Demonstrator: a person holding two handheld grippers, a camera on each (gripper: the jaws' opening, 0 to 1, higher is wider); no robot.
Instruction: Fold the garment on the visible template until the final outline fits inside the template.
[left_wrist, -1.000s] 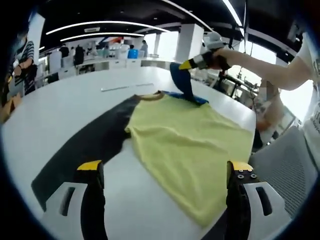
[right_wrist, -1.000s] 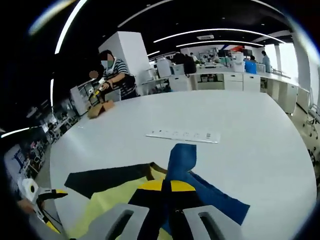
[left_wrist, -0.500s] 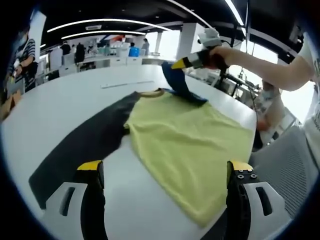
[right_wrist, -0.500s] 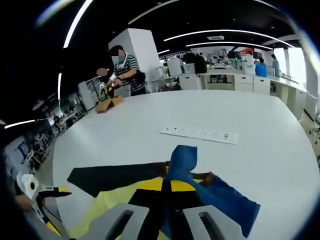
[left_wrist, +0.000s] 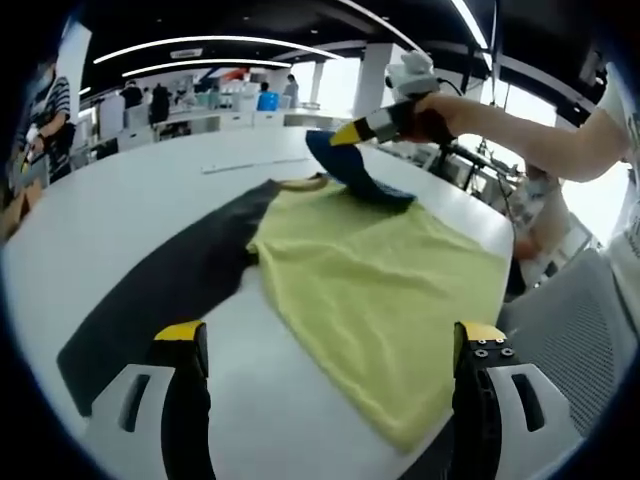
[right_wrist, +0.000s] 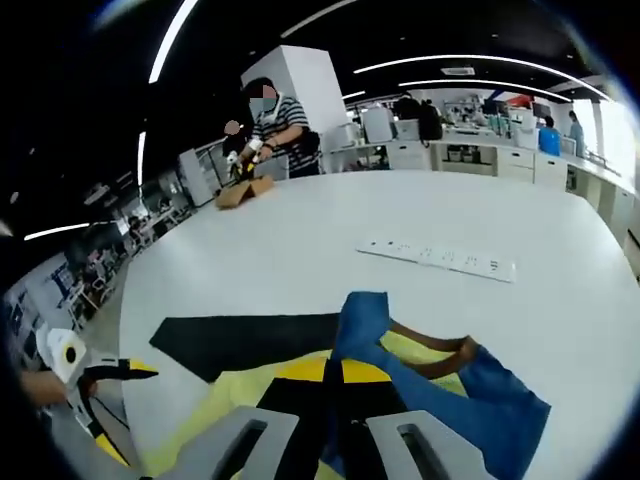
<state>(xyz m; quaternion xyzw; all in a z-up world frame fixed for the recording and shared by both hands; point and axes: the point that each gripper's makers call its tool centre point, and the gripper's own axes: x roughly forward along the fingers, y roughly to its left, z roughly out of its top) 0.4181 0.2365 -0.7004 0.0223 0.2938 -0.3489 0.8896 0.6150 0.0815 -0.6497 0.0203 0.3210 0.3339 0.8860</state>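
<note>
Two grippers in play, one loaded. Right gripper (right_wrist: 330, 385) is clamped on the blue sleeve (right_wrist: 362, 320) of the garment (left_wrist: 390, 270), lifting it clear of the table (left_wrist: 130, 195); in the left gripper view it sits at the far collar end (left_wrist: 345, 133). Left gripper (left_wrist: 325, 345) has its jaws spread wide with nothing between them, hovering at the near hem.

Garment lies flat on the white table, yellow body partly over the dark template (left_wrist: 165, 290), which sticks out as a long strip on one side. Shirt's long axis runs away from the left gripper toward the right one, hem near, brown-trimmed collar (left_wrist: 300, 185) far.

Key relation: lifted sleeve is on the side away from the template strip, so my read is the fold has to carry it inward across the yellow body toward the template. Right gripper has the fabric; left is nearer the hem and free to pin or tuck.

Risk: sleeve drags the body off the template.
</note>
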